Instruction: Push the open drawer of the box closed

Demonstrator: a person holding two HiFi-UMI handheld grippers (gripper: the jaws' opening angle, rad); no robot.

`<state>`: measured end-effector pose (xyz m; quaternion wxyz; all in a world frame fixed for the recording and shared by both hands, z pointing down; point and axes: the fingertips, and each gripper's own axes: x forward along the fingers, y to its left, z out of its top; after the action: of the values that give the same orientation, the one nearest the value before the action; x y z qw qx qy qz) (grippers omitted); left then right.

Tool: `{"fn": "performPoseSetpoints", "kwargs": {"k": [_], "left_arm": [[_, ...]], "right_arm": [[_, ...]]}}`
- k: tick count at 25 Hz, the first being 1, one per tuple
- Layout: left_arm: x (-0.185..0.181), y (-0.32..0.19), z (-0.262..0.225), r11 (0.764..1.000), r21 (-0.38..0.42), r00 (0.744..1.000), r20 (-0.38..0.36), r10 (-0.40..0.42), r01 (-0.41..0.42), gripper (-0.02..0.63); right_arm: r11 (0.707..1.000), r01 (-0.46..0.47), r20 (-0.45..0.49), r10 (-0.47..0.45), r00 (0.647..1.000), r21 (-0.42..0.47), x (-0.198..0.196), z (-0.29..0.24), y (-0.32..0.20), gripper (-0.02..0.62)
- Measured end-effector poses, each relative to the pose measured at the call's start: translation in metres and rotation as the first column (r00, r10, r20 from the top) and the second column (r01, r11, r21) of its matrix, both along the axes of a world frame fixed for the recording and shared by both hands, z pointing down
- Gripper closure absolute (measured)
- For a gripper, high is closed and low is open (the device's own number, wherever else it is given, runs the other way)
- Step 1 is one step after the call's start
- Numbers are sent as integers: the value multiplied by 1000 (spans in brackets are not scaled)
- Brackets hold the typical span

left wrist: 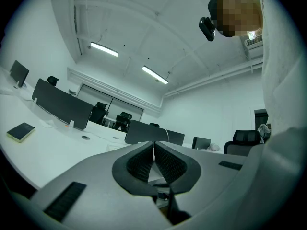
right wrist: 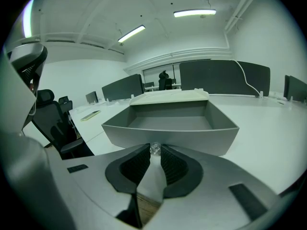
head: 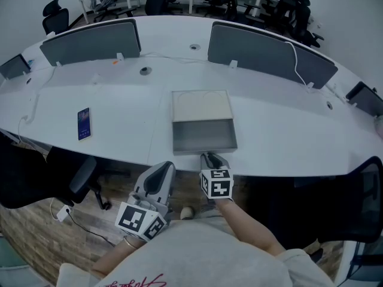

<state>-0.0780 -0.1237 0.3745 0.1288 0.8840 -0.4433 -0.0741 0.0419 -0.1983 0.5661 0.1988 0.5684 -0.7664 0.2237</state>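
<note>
A pale box [head: 201, 105] sits on the white table, and its grey drawer [head: 204, 136] is pulled out toward me. The drawer is empty inside, as the right gripper view shows [right wrist: 192, 137]. My right gripper [head: 210, 156] is at the middle of the drawer front. There its jaws are closed on the small clear knob [right wrist: 155, 149], which sits between the tips of the right gripper [right wrist: 154, 151]. My left gripper [head: 163, 171] hangs below the table edge, left of the drawer. The jaws of the left gripper [left wrist: 154, 150] are shut with nothing between them.
A phone [head: 84, 123] lies on the table at the left. Grey divider panels [head: 91, 40] [head: 269, 52] stand behind the box. Office chairs [head: 72, 172] [head: 359, 202] are tucked under the table's near edge on both sides.
</note>
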Motion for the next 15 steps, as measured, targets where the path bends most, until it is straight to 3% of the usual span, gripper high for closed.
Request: {"fn": "performPoseSetpoints", "kwargs": {"k": [15], "left_arm": [[-6, -3, -4, 1000, 1, 999, -29, -20, 20, 588]], "right_arm": [[1000, 0, 15, 0, 1000, -10, 3, -3, -3, 517]]}}
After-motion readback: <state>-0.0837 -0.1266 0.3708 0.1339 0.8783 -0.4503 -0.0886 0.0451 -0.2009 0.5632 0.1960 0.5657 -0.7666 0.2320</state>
